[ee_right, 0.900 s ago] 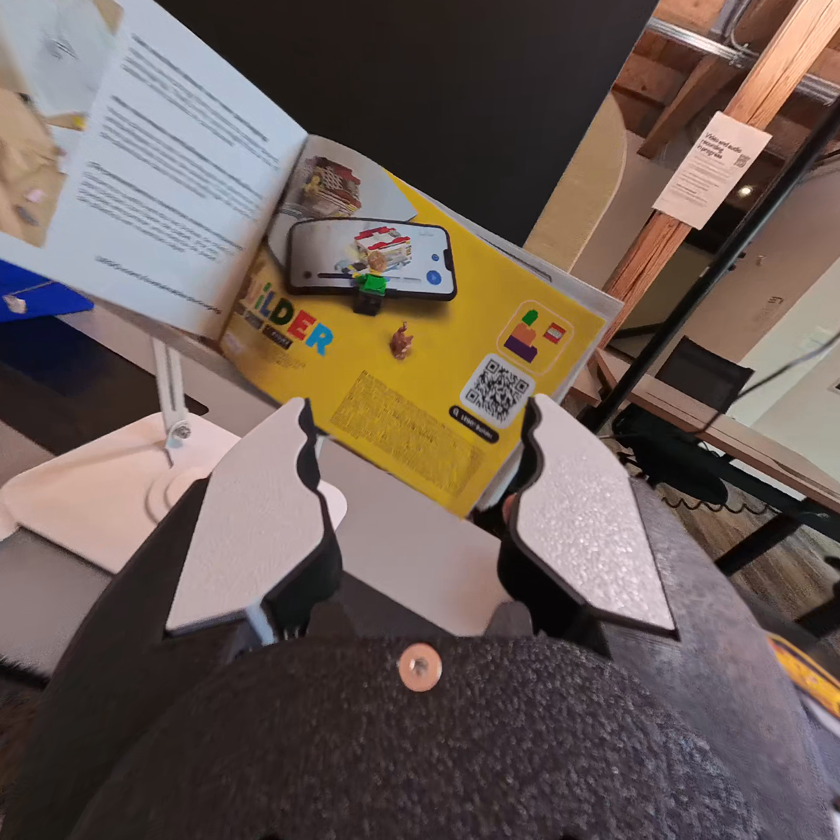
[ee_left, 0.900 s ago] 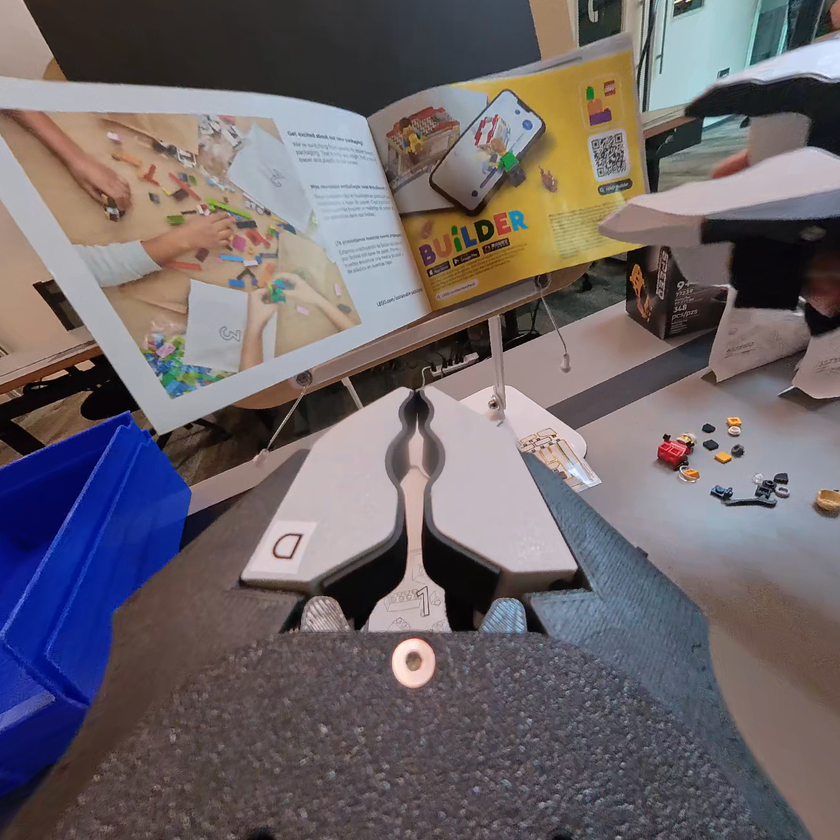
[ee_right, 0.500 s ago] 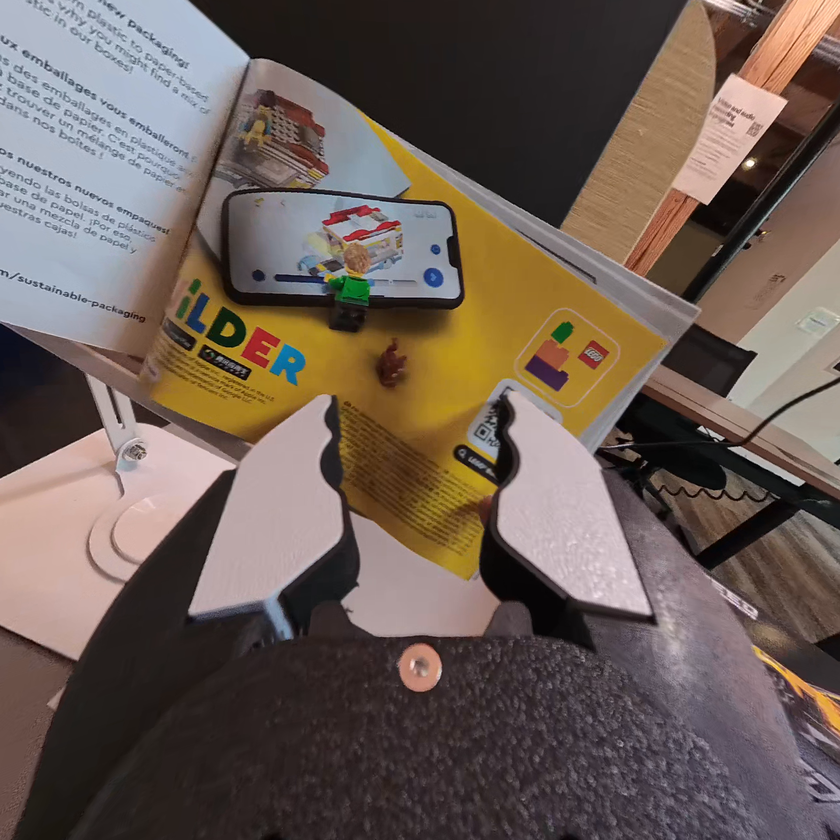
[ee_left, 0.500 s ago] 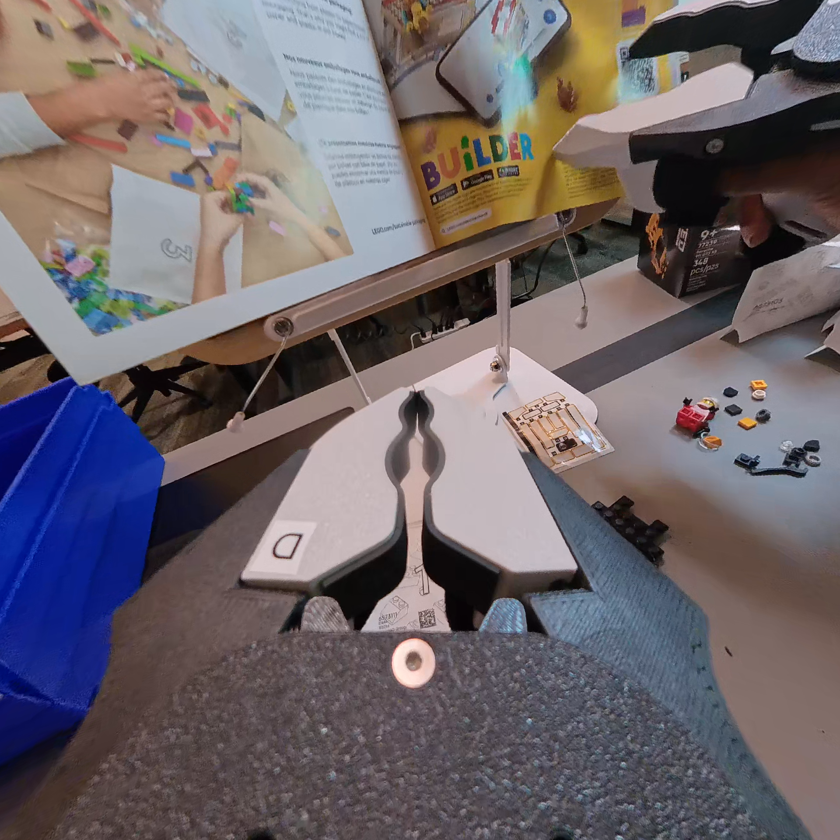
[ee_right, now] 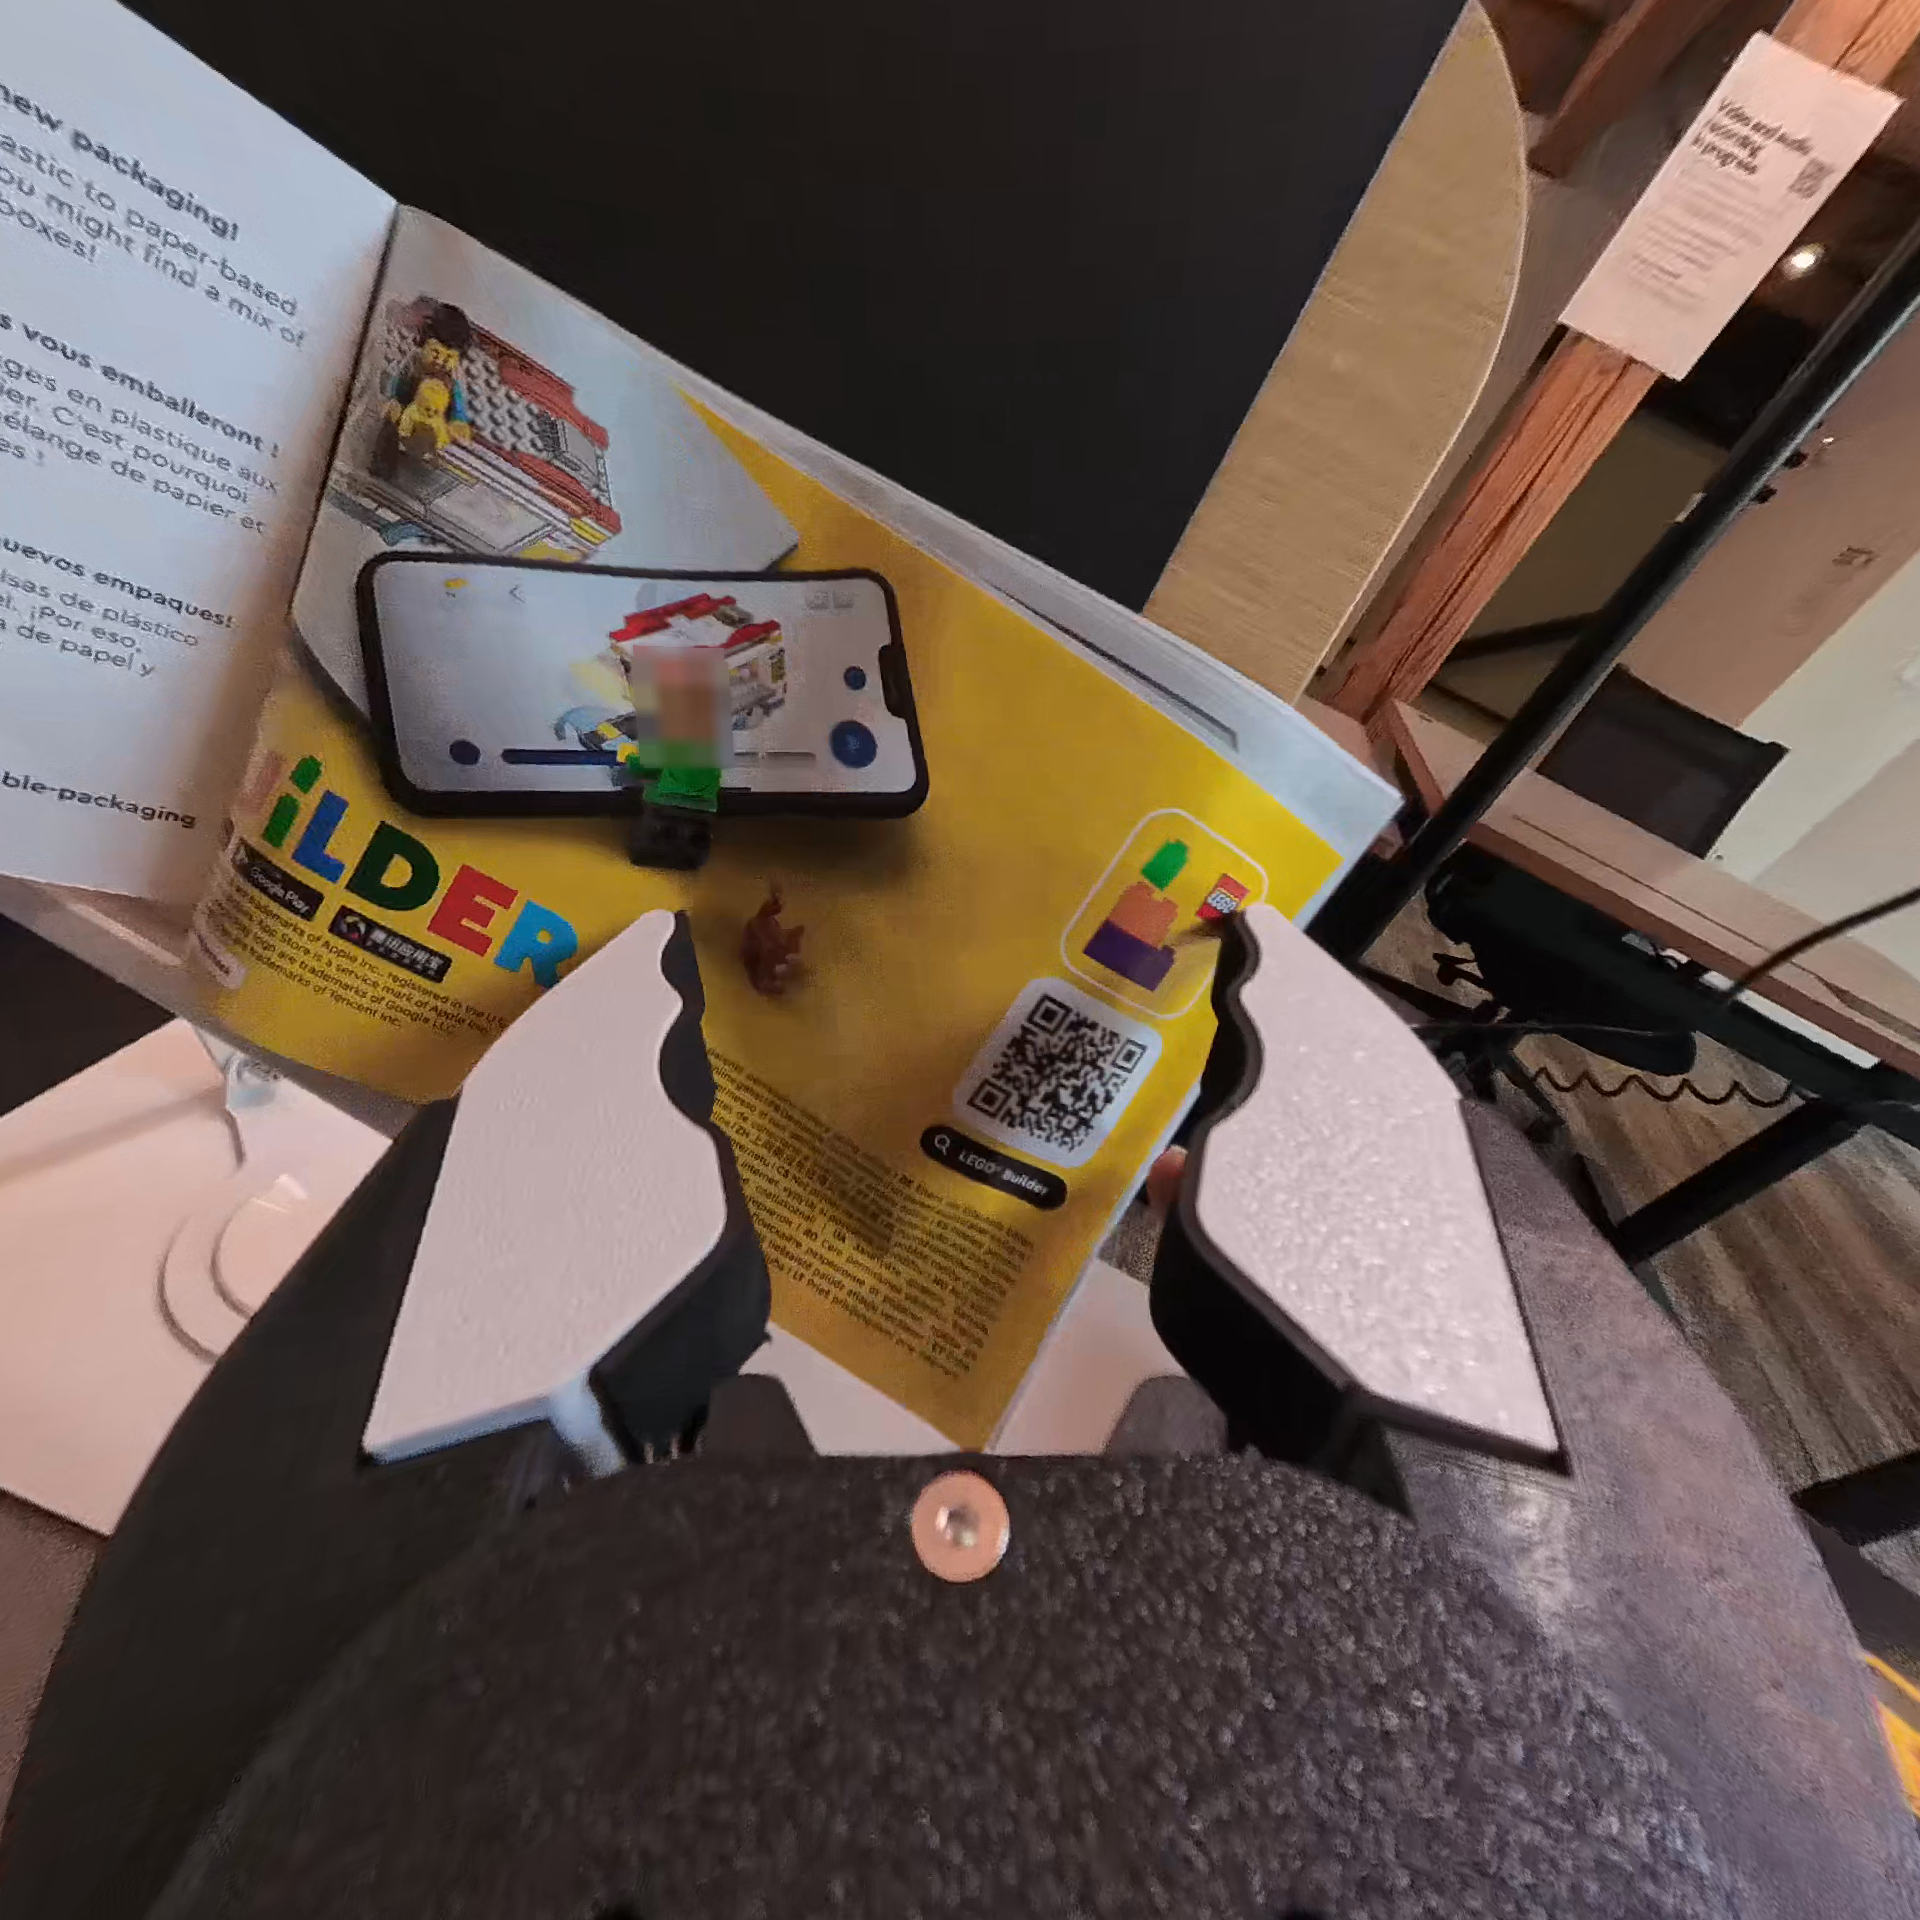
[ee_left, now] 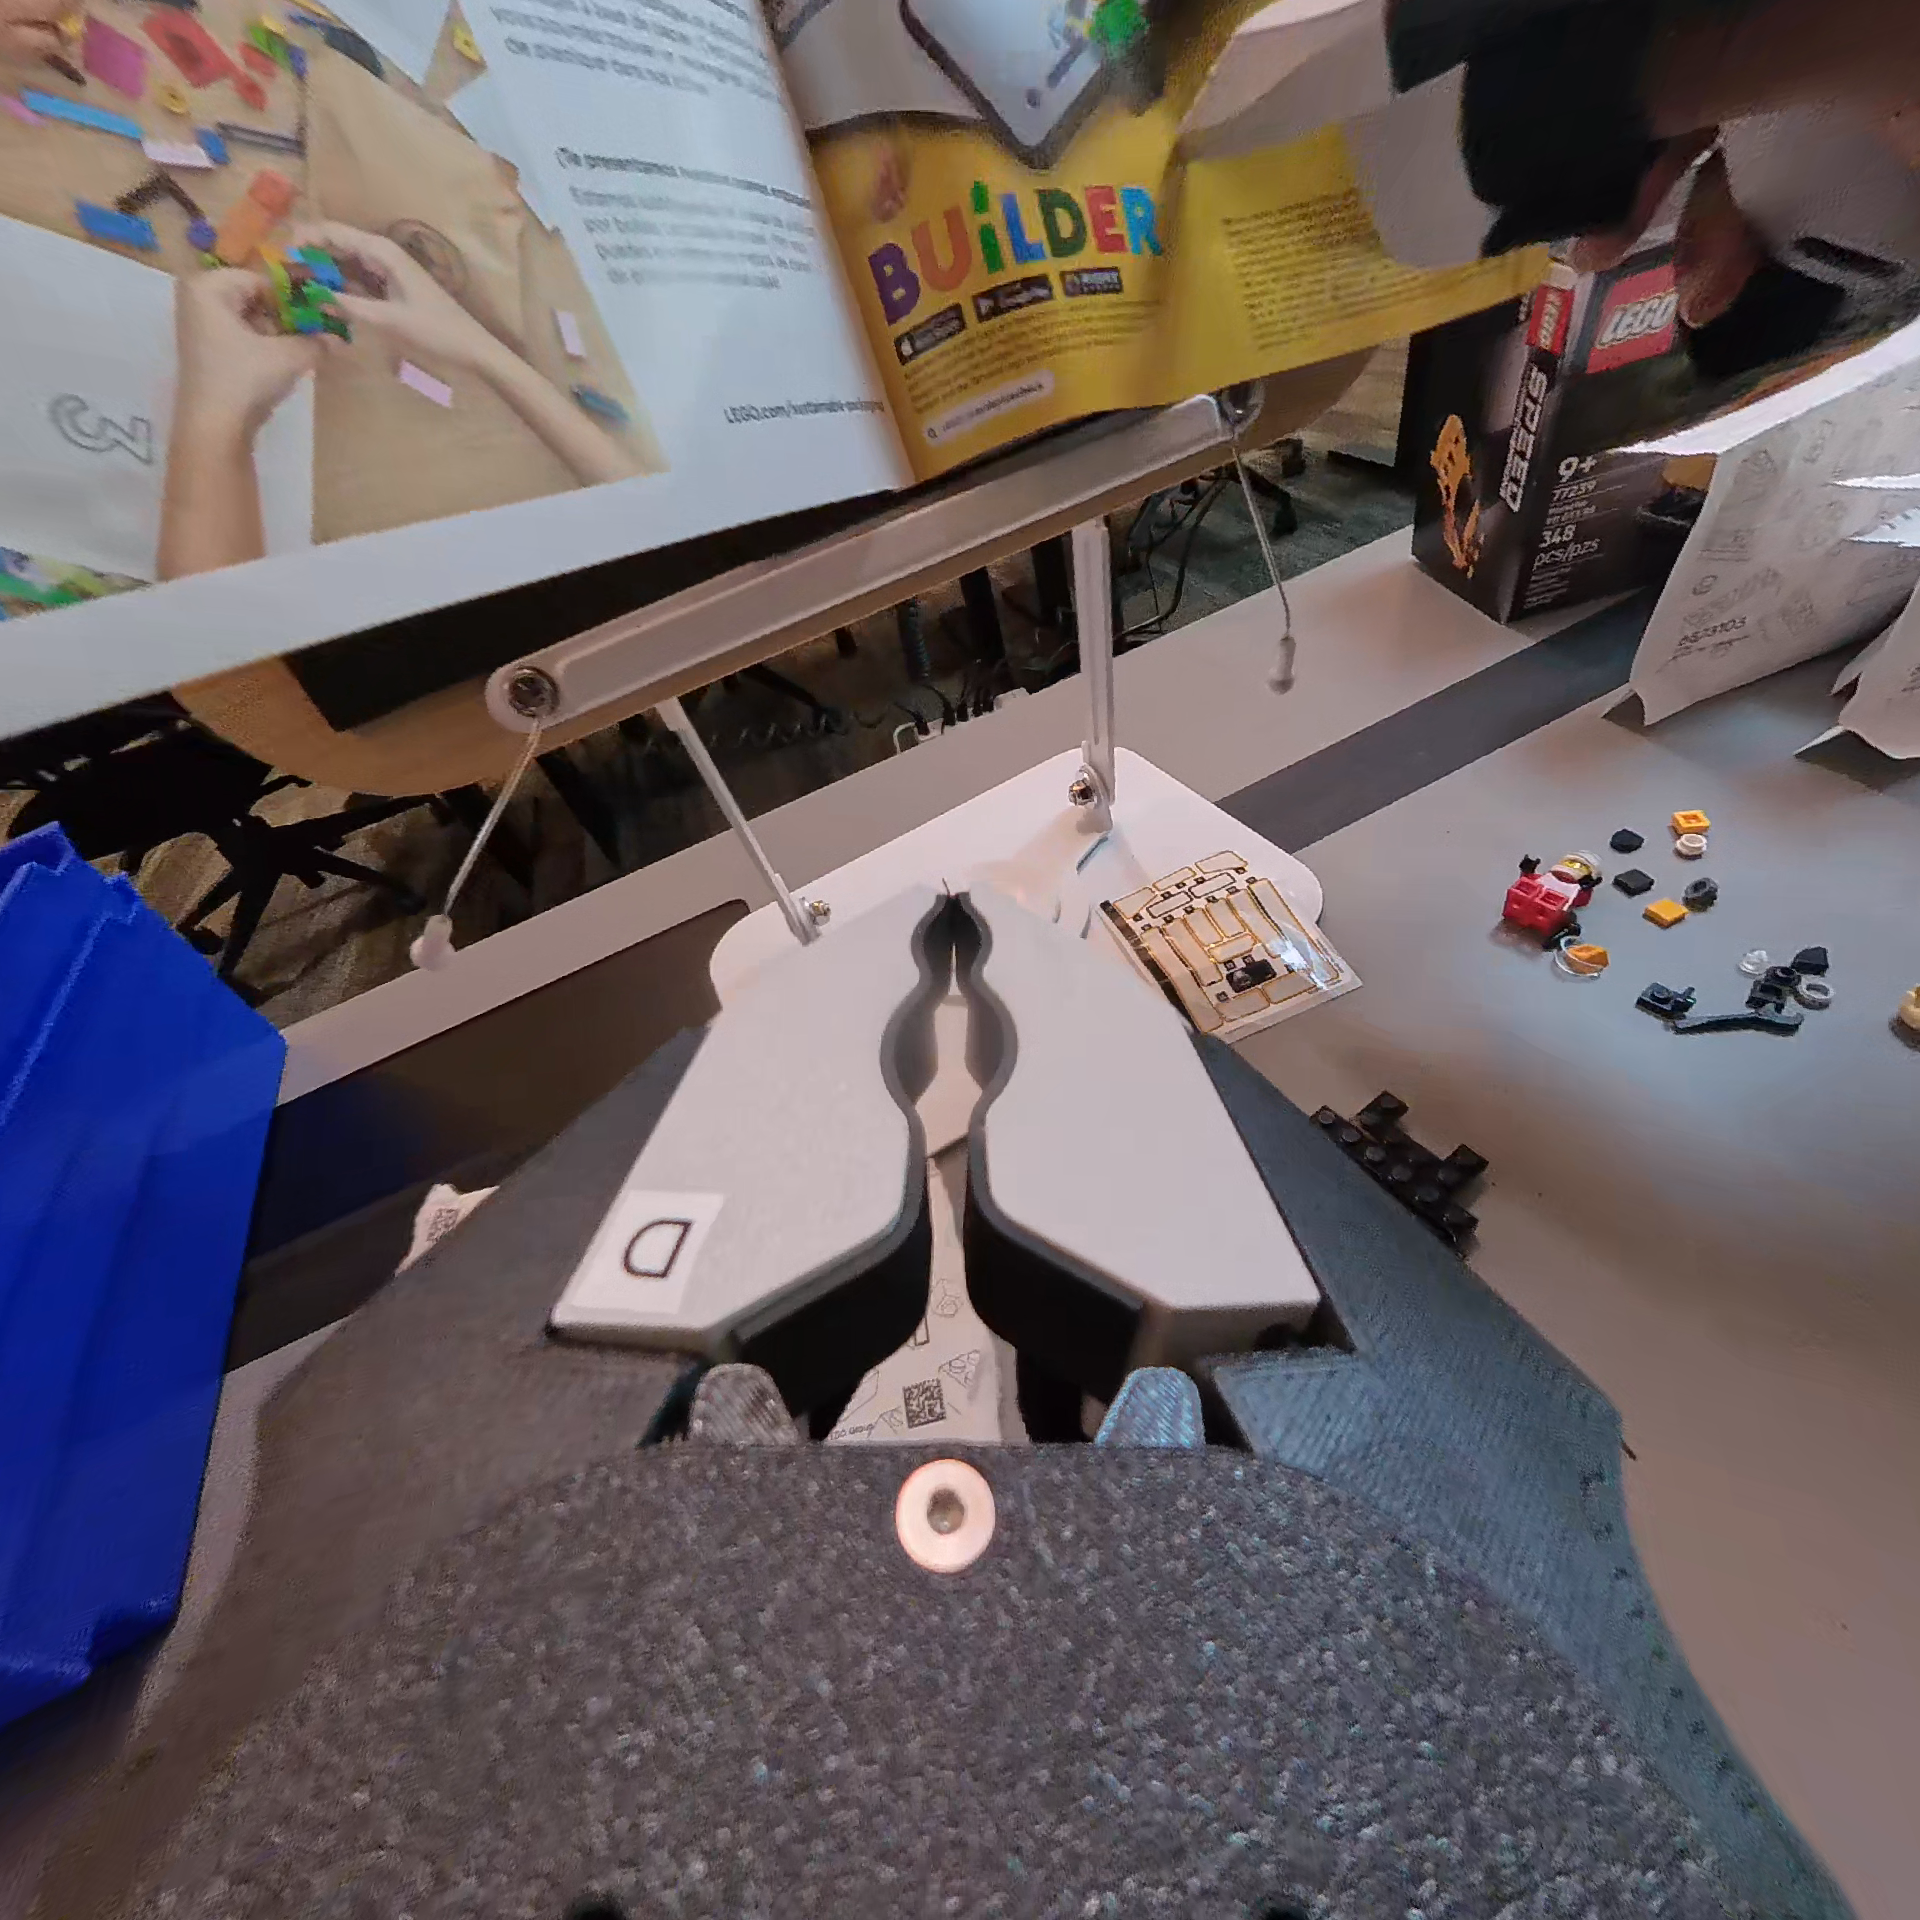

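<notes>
The blue bin sits at the left edge of the desk, its inside hidden. The left gripper, fingers pressed together with nothing visibly held, hovers over a white paper bag below the instruction booklet on its stand. Only that view shows the loose bricks, sticker sheet and black box; the right gripper, fingers wide apart, faces the booklet's yellow page.

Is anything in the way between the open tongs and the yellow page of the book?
Nothing visible is. The right tongs stand open right before the booklet's yellow page, with only air between. The left tongs are shut, lower down by the stand's white base.
</notes>
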Demonstrator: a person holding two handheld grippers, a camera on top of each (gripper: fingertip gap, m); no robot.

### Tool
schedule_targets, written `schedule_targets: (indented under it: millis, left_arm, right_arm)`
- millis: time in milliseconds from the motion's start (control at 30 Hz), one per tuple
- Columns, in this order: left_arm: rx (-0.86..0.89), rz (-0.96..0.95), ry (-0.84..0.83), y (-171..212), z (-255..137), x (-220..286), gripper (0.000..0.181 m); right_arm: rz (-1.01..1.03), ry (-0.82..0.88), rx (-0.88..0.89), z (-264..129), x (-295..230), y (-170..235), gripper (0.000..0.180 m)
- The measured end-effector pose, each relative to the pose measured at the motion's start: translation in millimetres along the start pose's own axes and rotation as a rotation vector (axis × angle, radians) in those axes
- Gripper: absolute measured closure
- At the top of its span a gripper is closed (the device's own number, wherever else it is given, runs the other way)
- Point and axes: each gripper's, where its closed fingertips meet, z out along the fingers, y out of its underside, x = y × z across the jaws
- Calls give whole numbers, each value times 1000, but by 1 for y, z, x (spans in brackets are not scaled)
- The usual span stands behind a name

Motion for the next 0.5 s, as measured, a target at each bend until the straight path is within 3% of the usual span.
schedule_targets:
  millis: [133, 267, 333, 433, 467, 500]
  left_arm:
    - [1, 10, 10, -1, 1, 4, 181]
    - [-2, 11, 17, 1, 2, 5, 181]
    - [-2, 14, 21, 1, 2, 7, 181]
    - [-4, 21, 28, 1, 3, 10, 181]
    - [-5, 23, 30, 2, 3, 11, 181]
    - [-6, 25, 32, 2, 3, 12, 181]
  right_arm:
    - [20, -8, -6, -1, 5, -1, 97]
    - [-30, 65, 57, -13, 13, -8, 146]
    - [-88, 109, 89, -19, 13, -11, 152]
    - [-158, 129, 118, -23, 8, -13, 178]
    - [-166, 140, 126, -24, 9, -13, 177]
    - [-165, 161, 139, -25, 13, -16, 166]
